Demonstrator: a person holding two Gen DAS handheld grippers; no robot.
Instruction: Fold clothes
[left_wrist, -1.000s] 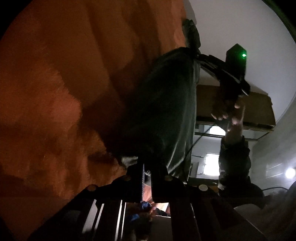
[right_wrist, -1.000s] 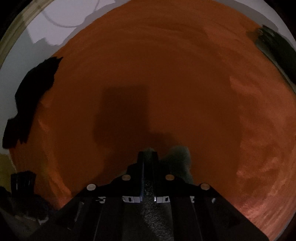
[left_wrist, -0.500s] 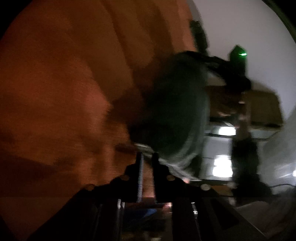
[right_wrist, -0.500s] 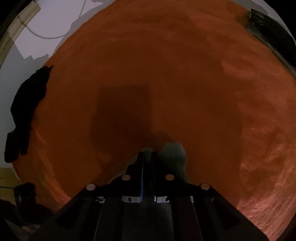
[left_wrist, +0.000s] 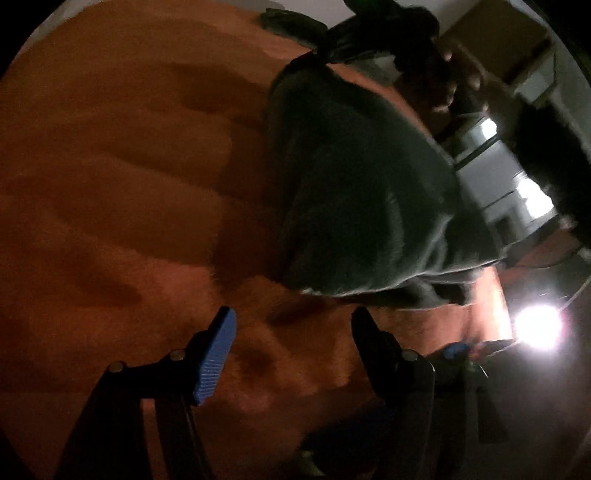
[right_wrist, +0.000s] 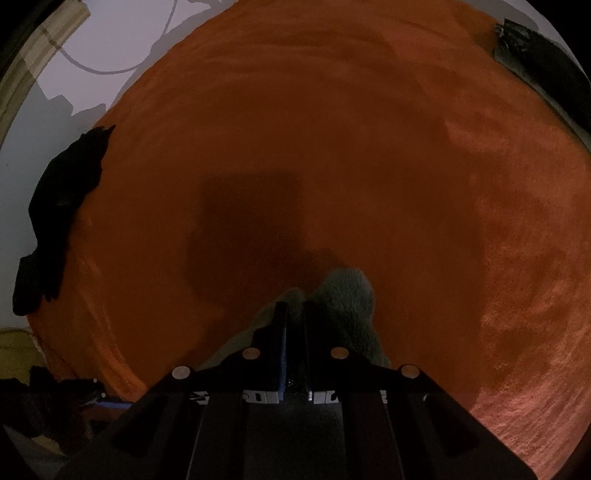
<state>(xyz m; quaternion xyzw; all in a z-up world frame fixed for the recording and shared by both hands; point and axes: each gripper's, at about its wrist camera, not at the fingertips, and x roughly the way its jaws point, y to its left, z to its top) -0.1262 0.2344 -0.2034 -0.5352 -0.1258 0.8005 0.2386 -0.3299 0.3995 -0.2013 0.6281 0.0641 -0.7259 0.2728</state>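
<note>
Grey fuzzy cloth (left_wrist: 362, 192) lies on our orange blanket (left_wrist: 129, 166), our right gripper (right_wrist: 293, 314) pinches its far corner tight, and our left gripper (left_wrist: 291, 325) is opening near it, holding nothing.

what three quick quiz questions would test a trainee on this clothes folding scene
1. True or false: the left claw has cloth between its fingers.
2. What does the right claw grip? A) grey-green garment B) orange blanket C) white cable
3. Fill in: the garment lies on the orange ____.

Key: 1 false, its jaws are opening with nothing between them; 2 A; 3 blanket.
</note>
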